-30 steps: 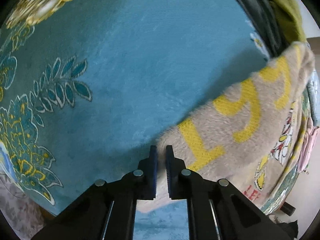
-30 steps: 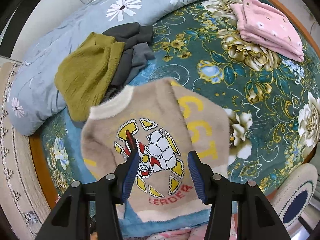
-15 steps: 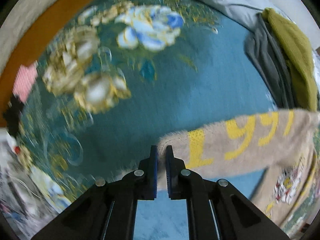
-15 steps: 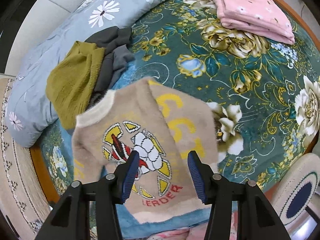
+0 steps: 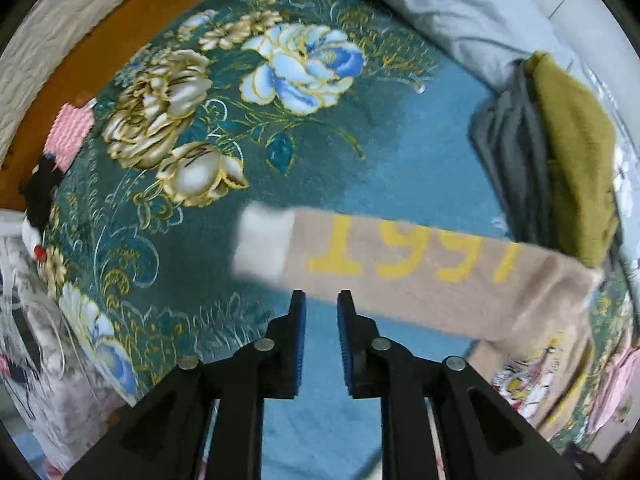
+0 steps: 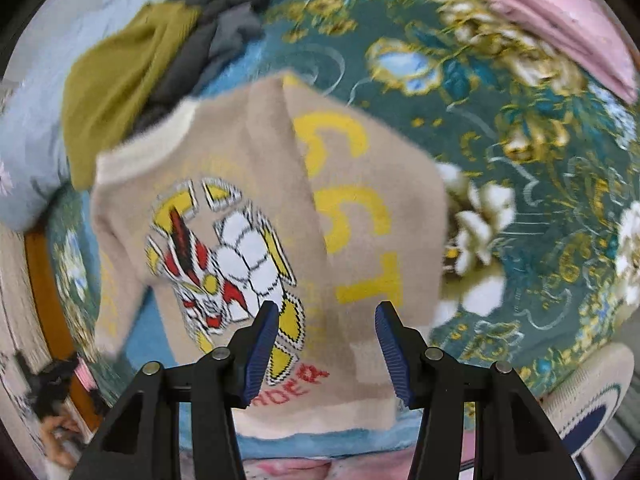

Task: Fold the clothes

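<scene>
Left wrist view: left gripper with fingers parted by a narrow gap, nothing between them; it hangs just above the near edge of a beige sleeve with yellow numerals and a pale cuff. Sleeve lies stretched out flat across the floral bedspread, cuff end pointing away from the sweater body. Olive garment and grey garment heaped beyond it, next to a pale blue quilt. Right wrist view: right gripper with fingers spread wide, empty, poised over the lower front of the beige sweater, which lies on the bed, cartoon print facing up, one sleeve folded across the chest. Folded pink garment well apart, at far corner. Both views motion-blurred.
</scene>
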`<state>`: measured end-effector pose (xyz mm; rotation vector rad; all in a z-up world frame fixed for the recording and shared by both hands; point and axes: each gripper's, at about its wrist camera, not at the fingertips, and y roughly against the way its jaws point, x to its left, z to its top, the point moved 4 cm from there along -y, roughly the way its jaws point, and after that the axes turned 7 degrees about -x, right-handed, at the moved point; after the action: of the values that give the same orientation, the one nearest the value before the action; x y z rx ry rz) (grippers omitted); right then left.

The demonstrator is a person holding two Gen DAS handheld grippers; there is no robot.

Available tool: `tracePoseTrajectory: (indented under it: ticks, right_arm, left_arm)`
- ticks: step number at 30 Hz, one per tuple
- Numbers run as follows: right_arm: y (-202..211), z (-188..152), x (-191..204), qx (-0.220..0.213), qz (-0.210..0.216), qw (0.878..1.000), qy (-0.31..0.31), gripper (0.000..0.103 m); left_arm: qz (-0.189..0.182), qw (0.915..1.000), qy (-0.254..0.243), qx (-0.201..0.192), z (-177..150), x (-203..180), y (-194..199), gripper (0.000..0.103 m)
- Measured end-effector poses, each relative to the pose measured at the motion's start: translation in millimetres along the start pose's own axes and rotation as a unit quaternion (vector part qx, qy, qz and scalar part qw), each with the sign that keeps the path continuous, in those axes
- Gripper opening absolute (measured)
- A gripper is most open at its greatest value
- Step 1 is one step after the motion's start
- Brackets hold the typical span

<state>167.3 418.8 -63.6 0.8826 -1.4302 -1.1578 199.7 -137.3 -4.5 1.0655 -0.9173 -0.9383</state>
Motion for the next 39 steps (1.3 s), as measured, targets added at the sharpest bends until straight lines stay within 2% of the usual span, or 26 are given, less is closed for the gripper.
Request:
tracePoseTrajectory:
  ticks: [2, 6, 15, 17, 18, 19, 20, 21, 24, 27, 32, 35, 39]
  right_arm:
    - [-22.1, -4.0, 4.9, 0.014, 0.000, 1.000, 0.021, 0.054]
    - [-60.2, -11.6, 6.9, 0.039, -0.028, 0.997, 0.055, 0.054]
    - [-93.5, -22.2, -5.6, 0.065, -0.037, 0.995, 0.073, 0.053]
    - [-90.0, -21.0, -13.6, 0.066, -0.029, 0.995, 0.072, 0.042]
    - [-88.2, -20.4, -17.6, 0.066, -0.025, 0.995, 0.071, 0.031]
    - [-86.5, -19.8, -21.6, 0.067, -0.021, 0.995, 0.070, 0.025]
    - [-84.5, -19.2, -25.6, 0.067, -0.017, 0.995, 0.069, 0.023]
    - [-77.2, -17.9, -30.0, 0.062, -0.011, 0.995, 0.076, 0.014]
    - [-54.7, -12.6, -43.5, 0.045, 0.005, 0.994, 0.095, 0.010]
    - [-25.4, 1.5, -69.6, 0.022, 0.011, 0.995, 0.100, 0.009]
    - [15.4, 45.0, -121.4, -0.026, -0.027, 0.995, 0.093, 0.009]
    - [31.2, 86.2, -144.9, -0.052, -0.047, 0.995, 0.072, 0.009]
    - [39.1, 136.0, -151.8, -0.081, -0.069, 0.993, 0.058, 0.009]
  left_arm:
    - [-0.003, 1.0000, -0.001, -0.008, -7.3, -9.4, 19.3, 0.022]
    - [-0.006, 0.9997, -0.013, -0.021, -19.8, -28.1, 48.3, 0.027]
    - [0.005, 0.9995, -0.014, -0.028, -39.5, -56.4, 79.5, 0.027]
    - [0.007, 0.9994, -0.017, -0.029, -43.8, -64.0, 82.7, 0.027]
    - [0.008, 0.9993, -0.019, -0.030, -46.1, -68.0, 84.0, 0.027]
    - [0.008, 0.9993, -0.020, -0.030, -48.8, -72.6, 84.6, 0.027]
    - [0.008, 0.9993, -0.022, -0.030, -51.7, -77.3, 85.0, 0.027]
    - [0.007, 0.9993, -0.023, -0.029, -54.7, -82.2, 84.9, 0.027]
    - [0.002, 0.9994, -0.027, -0.023, -65.3, -97.4, 82.2, 0.027]
    - [-0.002, 0.9994, -0.032, -0.013, -76.7, -109.8, 76.2, 0.027]
    - [-0.003, 0.9991, -0.043, 0.000, -91.0, -123.6, 71.9, 0.027]
    - [0.000, 0.9991, -0.042, 0.006, -94.2, -125.9, 70.9, 0.027]
    - [0.000, 0.9994, -0.033, 0.008, -95.3, -125.1, 72.0, 0.027]
